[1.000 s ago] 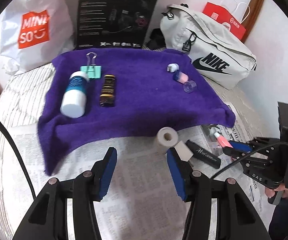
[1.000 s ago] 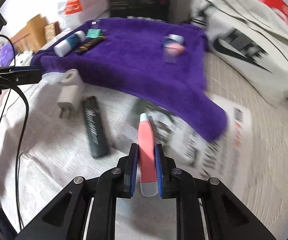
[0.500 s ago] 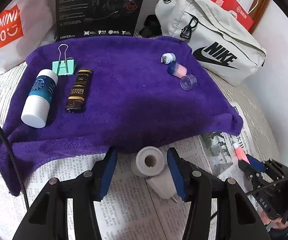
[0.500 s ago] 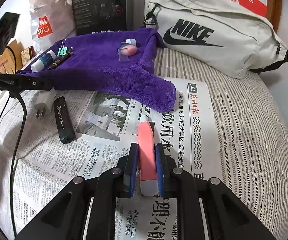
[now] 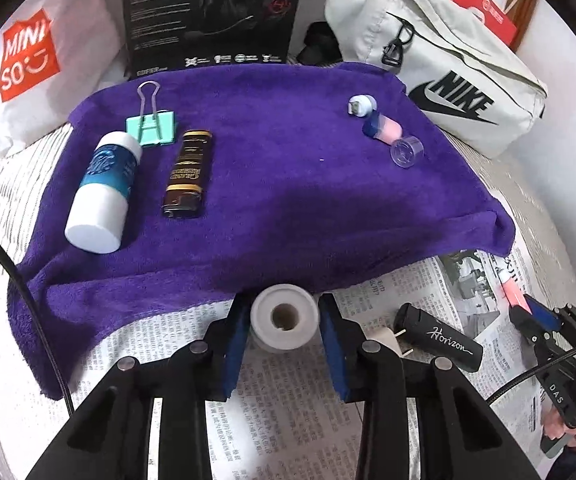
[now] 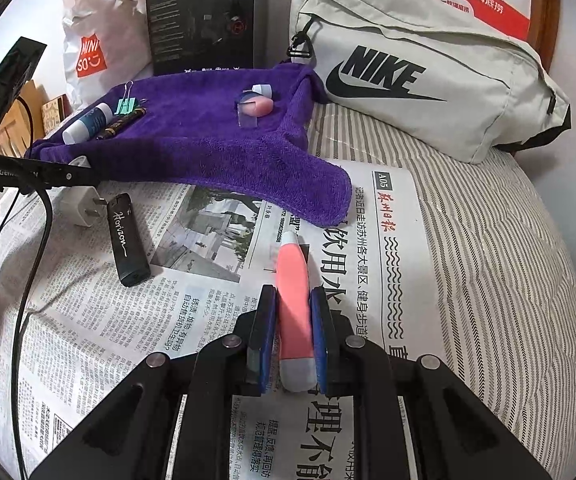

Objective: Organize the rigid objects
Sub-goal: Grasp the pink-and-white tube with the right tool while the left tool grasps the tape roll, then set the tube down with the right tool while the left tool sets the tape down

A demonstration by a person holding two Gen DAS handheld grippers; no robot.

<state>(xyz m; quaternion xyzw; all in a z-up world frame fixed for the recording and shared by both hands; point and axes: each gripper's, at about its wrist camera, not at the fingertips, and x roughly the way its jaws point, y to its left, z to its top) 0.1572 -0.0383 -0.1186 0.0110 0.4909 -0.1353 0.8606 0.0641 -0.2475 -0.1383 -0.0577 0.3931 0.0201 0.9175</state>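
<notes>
— Grippers? Where's each?
— Left gripper (image 5: 283, 332) is closing around a white paper-tape roll (image 5: 283, 322) on the newspaper (image 6: 99, 344). Right gripper (image 6: 294, 340) clamps a pink, white-tipped pen-shaped tube (image 6: 292, 304) above the newspaper.

Each fisheye sits just behind its own gripper, angled steeply down the fingers, the left gripper (image 5: 283, 322) facing the purple towel (image 5: 288, 200) close ahead, the right gripper (image 6: 294, 340) facing newspaper (image 6: 388, 240) beneath it, both sharing the towel, the black lighter (image 6: 125, 238) and the Nike bag (image 6: 428, 80) beyond.
</notes>
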